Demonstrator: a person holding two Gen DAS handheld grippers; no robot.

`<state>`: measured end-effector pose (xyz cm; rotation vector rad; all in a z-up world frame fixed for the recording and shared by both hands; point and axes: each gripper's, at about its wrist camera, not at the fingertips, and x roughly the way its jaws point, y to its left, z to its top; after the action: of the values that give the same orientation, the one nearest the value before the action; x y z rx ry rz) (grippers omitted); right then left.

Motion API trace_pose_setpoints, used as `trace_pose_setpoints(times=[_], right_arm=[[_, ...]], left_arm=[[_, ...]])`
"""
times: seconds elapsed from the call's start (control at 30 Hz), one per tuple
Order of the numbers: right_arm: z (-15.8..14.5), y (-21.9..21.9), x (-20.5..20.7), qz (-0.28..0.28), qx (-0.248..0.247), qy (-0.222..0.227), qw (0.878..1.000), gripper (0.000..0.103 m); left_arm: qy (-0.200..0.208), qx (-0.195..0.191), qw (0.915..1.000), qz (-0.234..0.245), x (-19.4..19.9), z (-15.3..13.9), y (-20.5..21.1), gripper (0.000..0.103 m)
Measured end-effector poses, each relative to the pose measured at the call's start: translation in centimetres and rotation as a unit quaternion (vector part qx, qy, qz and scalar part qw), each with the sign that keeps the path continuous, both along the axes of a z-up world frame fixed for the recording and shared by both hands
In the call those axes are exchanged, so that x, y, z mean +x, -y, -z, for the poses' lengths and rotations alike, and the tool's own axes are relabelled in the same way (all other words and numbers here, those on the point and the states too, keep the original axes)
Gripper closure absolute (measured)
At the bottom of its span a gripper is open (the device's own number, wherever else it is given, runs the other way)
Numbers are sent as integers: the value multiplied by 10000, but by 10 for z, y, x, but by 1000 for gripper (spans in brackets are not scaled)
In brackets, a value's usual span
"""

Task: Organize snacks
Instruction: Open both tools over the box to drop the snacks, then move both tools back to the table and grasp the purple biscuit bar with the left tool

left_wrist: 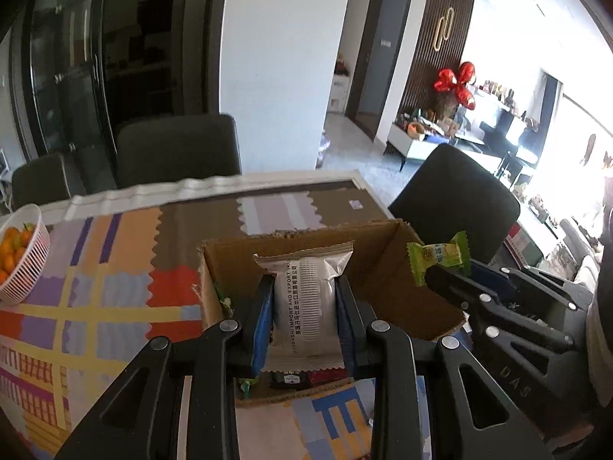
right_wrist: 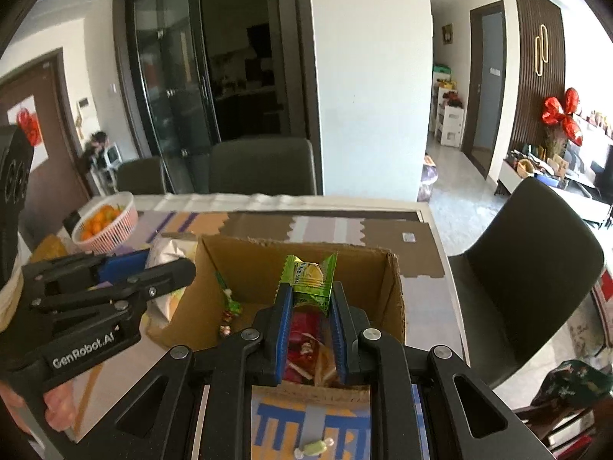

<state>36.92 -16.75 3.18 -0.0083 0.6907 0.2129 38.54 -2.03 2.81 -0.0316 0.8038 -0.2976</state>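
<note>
An open cardboard box [left_wrist: 383, 268] [right_wrist: 367, 268] stands on the patterned tablecloth with several snacks on its floor. My left gripper [left_wrist: 304, 287] is shut on a silver-white snack packet [left_wrist: 304, 295], held upright over the box's near side. In the right wrist view my right gripper [right_wrist: 309, 295] is shut on a small green wrapped snack [right_wrist: 310, 276] above the box. The same green snack [left_wrist: 440, 255] shows at the box's right wall in the left wrist view. Red and green packets [right_wrist: 302, 349] lie inside the box. The left gripper [right_wrist: 153, 272] shows at the box's left wall.
A pink basket of oranges [left_wrist: 23, 257] [right_wrist: 107, 222] sits at the table's left. Dark chairs [left_wrist: 180, 149] [right_wrist: 525, 268] stand behind and to the right of the table. A small wrapped candy [right_wrist: 312, 448] lies on the cloth near the front edge.
</note>
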Motion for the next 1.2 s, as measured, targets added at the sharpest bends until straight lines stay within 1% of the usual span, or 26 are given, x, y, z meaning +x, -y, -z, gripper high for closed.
trace_pose_setpoints(times=[0.07, 0.13, 0.17, 0.2, 0.23, 0.4, 0.53, 0.63, 0.77, 0.83, 0.97, 1.1, 1.2], right_arm=[[6, -2, 6, 3, -45, -128, 9999, 83], [11, 0, 11, 41, -124, -199, 9997, 81], [12, -1, 12, 67, -198, -215, 9996, 76], [14, -1, 12, 125, -289, -232, 9992, 63], [15, 1, 11, 201, -334, -225, 9990, 60], [11, 7, -4, 215, -297, -127, 9992, 60], [5, 10, -27, 247, -282, 54, 9993, 59], [5, 9, -45, 201, -312, 149, 9992, 56], [5, 12, -70, 163, -316, 222, 9991, 52], [7, 12, -81, 175, -366, 268, 9988, 46], [12, 9, -101, 227, -539, 371, 9976, 45], [19, 12, -119, 294, -558, 371, 9973, 45], [27, 16, -132, 326, -511, 299, 9977, 42]], left_arm=[[36, 134, 9999, -84, 4, 3, 2, 71], [117, 345, 9992, -186, 4, 5, 4, 64], [141, 398, 9989, -199, 2, 5, 4, 57], [175, 417, 9988, -199, 0, 5, 3, 54], [201, 438, 9986, -201, -3, 5, 2, 54], [351, 540, 9977, -213, -23, 1, -2, 54], [493, 578, 9971, -89, -52, 0, 0, 53], [563, 607, 9965, 55, -74, 1, 3, 52], [658, 607, 9957, 242, -100, 4, 7, 46], [670, 613, 9953, 332, -109, 6, 9, 45], [679, 751, 9936, 502, -125, 14, 12, 44], [677, 832, 9920, 664, -142, 20, 14, 44], [683, 913, 9899, 837, -157, 26, 19, 44]])
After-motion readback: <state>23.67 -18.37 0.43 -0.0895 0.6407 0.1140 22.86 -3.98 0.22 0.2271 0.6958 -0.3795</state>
